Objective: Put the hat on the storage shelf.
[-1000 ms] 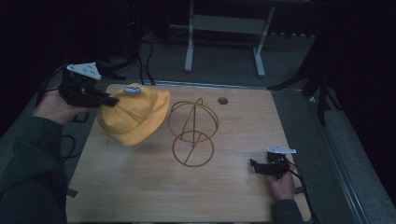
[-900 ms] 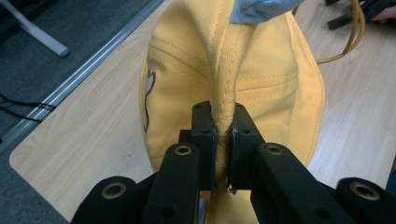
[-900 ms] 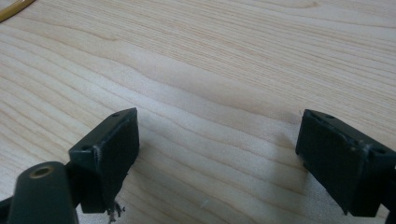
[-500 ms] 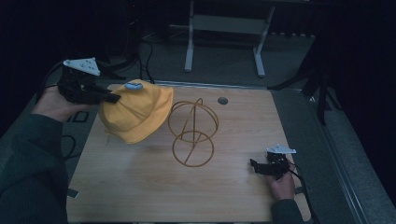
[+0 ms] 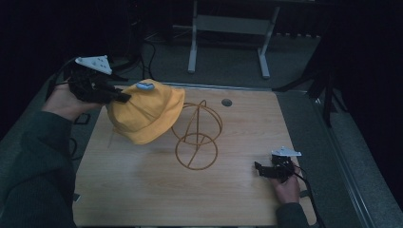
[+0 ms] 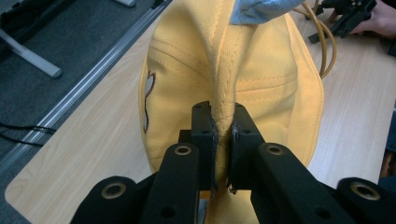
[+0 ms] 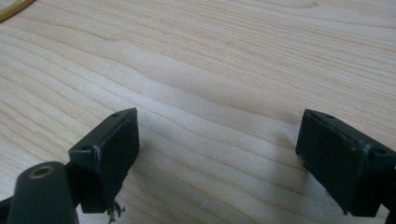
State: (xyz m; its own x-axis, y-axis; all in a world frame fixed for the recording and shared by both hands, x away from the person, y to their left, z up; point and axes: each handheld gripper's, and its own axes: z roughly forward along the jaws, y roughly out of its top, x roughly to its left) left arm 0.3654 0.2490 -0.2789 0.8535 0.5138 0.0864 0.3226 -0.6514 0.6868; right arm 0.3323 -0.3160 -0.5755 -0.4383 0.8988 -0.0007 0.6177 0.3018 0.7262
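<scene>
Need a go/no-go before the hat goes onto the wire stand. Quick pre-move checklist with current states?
1. Left tongs shut on a fold of the yellow hat: ok.
2. Hat lifted off the table: cannot tell; its lower edge may touch the wood.
3. Wire stand upright, ring base flat on the table: ok.
4. Hat clear of the stand: not ok; in the high view the brim overlaps the wire loop.
5. Right tongs open, nothing between them, low over bare wood: ok.
6. Right tongs steadying the stand: not ok; they sit apart from it, near the table's front right.
</scene>
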